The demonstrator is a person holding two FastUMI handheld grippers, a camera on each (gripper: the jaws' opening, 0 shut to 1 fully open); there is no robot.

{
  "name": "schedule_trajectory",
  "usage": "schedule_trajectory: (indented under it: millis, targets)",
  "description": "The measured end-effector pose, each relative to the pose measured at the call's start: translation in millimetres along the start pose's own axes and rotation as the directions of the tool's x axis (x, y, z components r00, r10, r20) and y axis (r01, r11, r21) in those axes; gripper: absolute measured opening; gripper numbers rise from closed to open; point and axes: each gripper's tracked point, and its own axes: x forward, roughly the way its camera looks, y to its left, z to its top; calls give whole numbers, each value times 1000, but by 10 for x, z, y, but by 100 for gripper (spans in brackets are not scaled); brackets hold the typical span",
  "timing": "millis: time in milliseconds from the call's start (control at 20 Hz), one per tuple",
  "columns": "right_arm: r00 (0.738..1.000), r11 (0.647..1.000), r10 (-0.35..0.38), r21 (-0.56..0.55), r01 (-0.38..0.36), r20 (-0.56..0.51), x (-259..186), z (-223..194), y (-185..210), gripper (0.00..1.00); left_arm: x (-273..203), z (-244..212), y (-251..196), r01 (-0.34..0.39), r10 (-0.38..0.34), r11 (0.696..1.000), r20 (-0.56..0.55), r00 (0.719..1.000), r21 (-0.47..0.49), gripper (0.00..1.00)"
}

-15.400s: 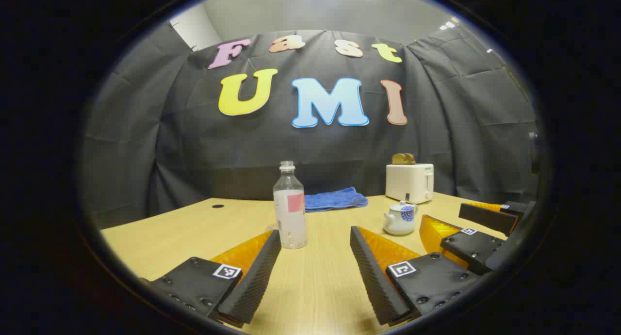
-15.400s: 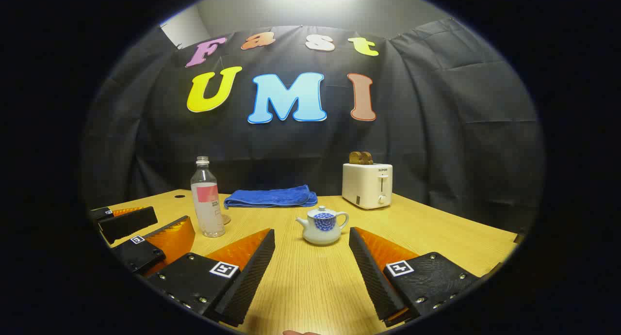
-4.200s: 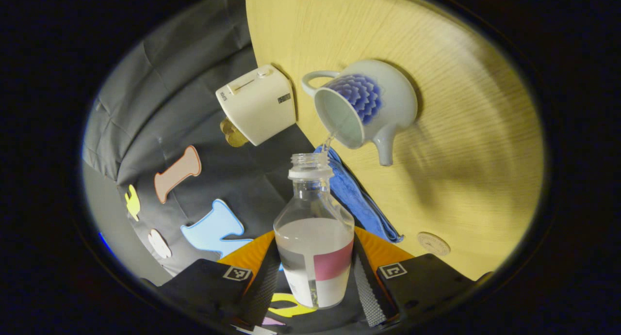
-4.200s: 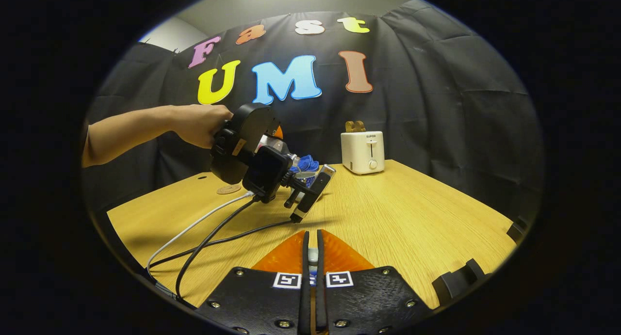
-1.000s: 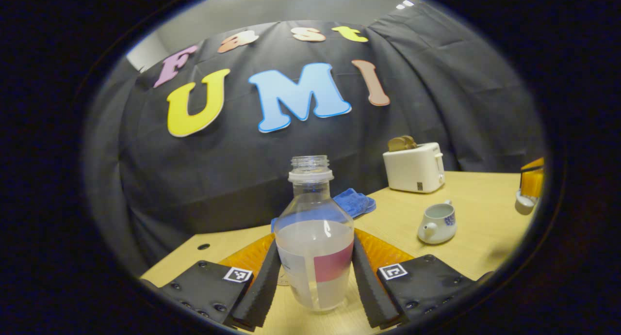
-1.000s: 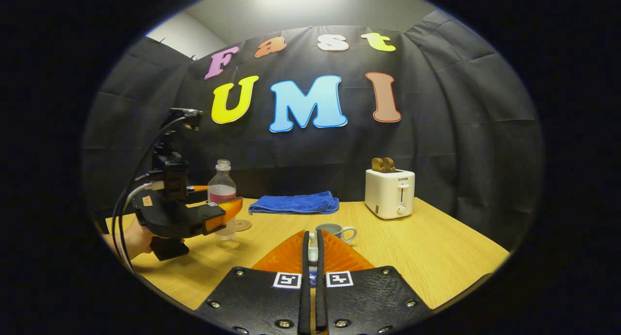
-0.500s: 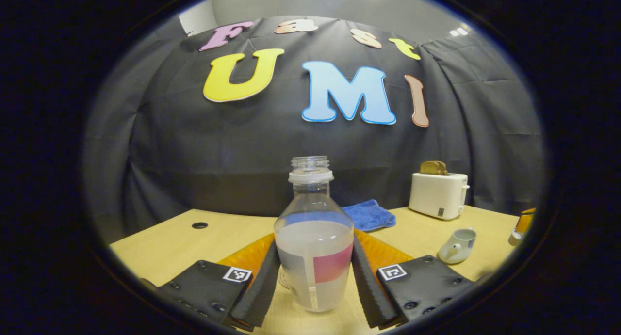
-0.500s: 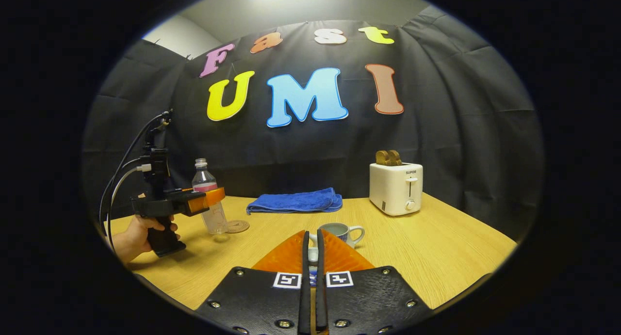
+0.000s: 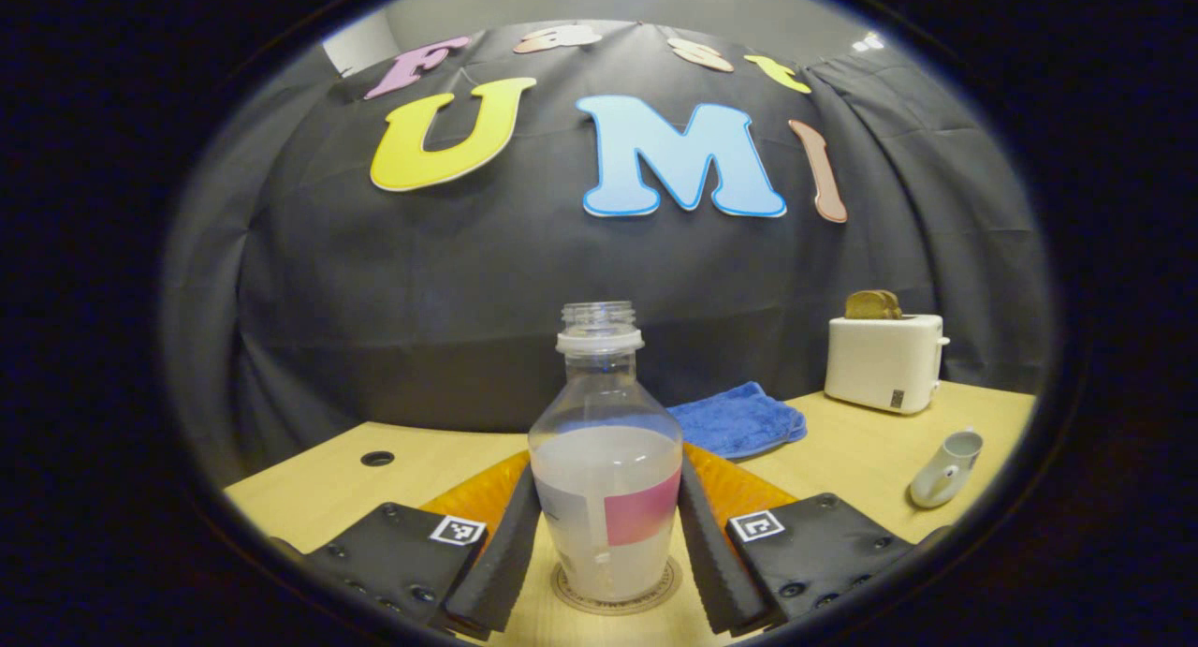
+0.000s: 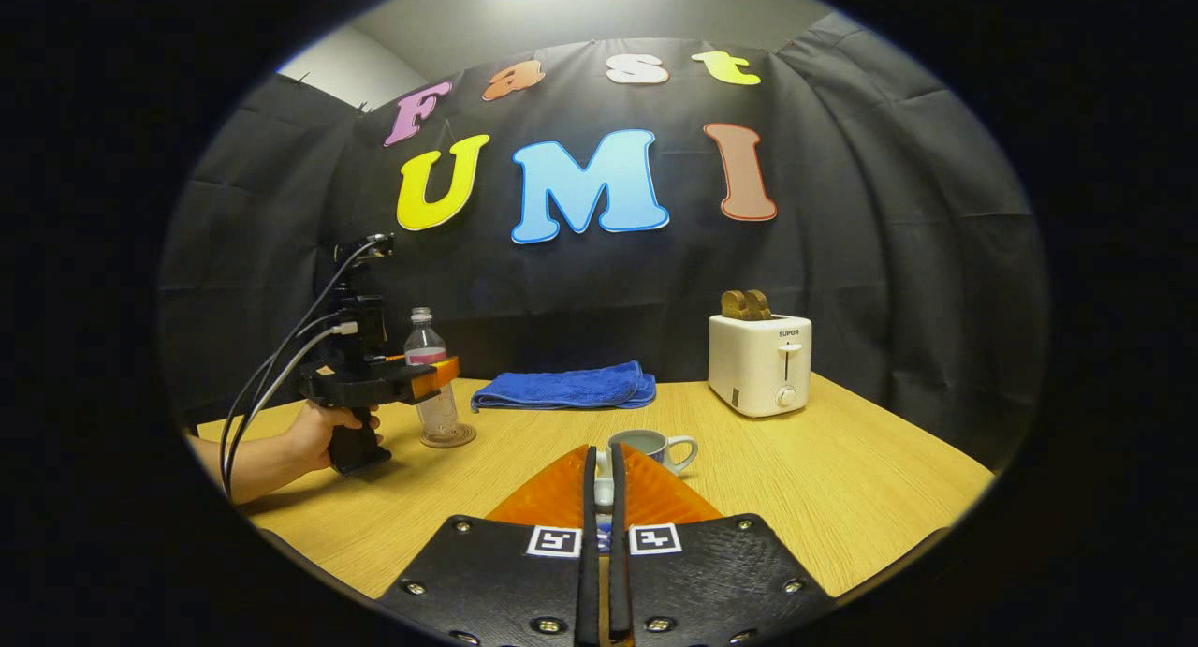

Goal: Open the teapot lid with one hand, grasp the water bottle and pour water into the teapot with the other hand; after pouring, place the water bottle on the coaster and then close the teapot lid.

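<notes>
On the coaster near the table's edge, water bottle clamped in left gripper.

Coaster mostly hidden under bottle; lid barely visible between right tool's fingers.

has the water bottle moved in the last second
Yes. In the right gripper view the water bottle has come down onto the coaster, nearer the blue towel, with the left gripper shut on it.
</notes>
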Motion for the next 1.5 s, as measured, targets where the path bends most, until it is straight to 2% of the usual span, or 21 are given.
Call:
schedule_trajectory:
  millis: [600, 700, 800, 1200, 1350, 1500]
  targets:
    - [1000, 1000, 4, -16, -4, 1, -18, 29, 31, 4, 64, -120, 35, -4, 3, 1000, -21, 1000, -8, 88]
    - [1000, 1000, 7, -19, -7, 1, -25, 34, 46, 5, 62, -109, 77, -20, 20, 1000, -21, 1000, -8, 94]
    - [1000, 1000, 15, -20, -15, 8, -40, 58, 76, 4, -20, -28, 77, -18, 18, 1000, -10, 1000, -17, 100]
    - [999, 999, 30, -15, -29, 37, -143, 148, 120, 5, -428, 49, -65, -9, 9, 1000, 3, 1000, 6, 100]
    - [999, 999, 32, -9, -32, 36, -65, 149, 105, 5, -667, 208, -30, -14, 14, 1000, 57, 998, 5, 100]
    - [998, 999, 43, -8, -43, 43, -52, 194, 159, 4, -739, 227, 5, -17, 16, 1000, 51, 999, 9, 100]
